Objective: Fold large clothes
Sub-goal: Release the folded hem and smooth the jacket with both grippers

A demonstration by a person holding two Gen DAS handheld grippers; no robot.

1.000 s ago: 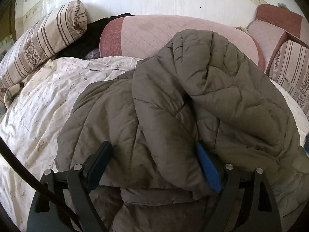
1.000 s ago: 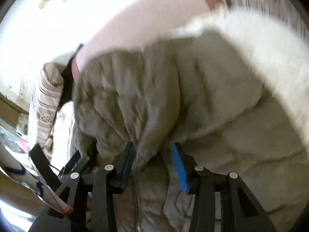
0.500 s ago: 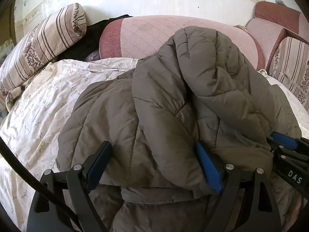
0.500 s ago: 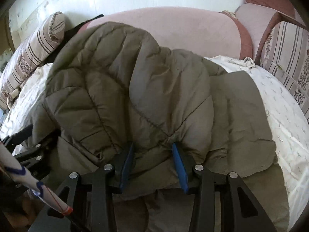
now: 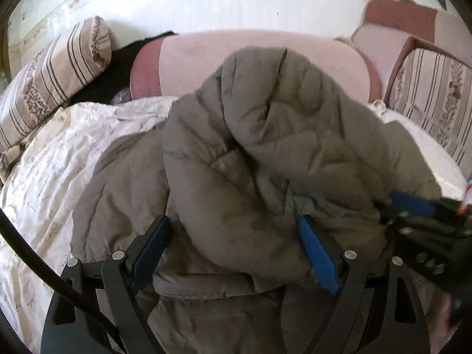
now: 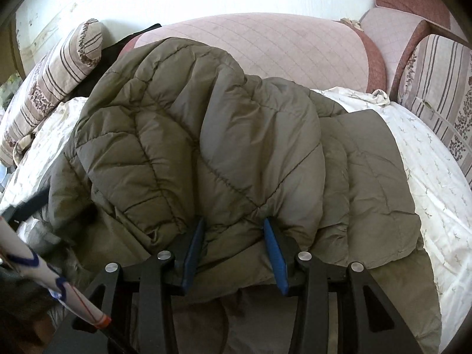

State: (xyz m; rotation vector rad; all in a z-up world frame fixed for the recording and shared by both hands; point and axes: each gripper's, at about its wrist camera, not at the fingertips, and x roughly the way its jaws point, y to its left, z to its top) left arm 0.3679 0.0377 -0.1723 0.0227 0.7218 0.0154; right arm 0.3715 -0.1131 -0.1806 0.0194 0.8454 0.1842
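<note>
Jacket (image 6: 206,135) bunched mid-bed (image 6: 436,159), hem toward near edge. Right gripper (image 6: 233,244) pinches a jacket fold; left gripper (image 5: 233,250) spread wide around another fold, not clamped.

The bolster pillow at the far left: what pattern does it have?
Beige with brown stripes and floral bands; the bolster pillow shows best in the right wrist view.

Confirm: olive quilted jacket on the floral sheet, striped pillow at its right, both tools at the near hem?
Wrong side. The striped pillow lies at the left, as the right wrist view shows. The rest holds: olive quilted jacket on the floral sheet, left tool and right tool at the near hem.
</note>
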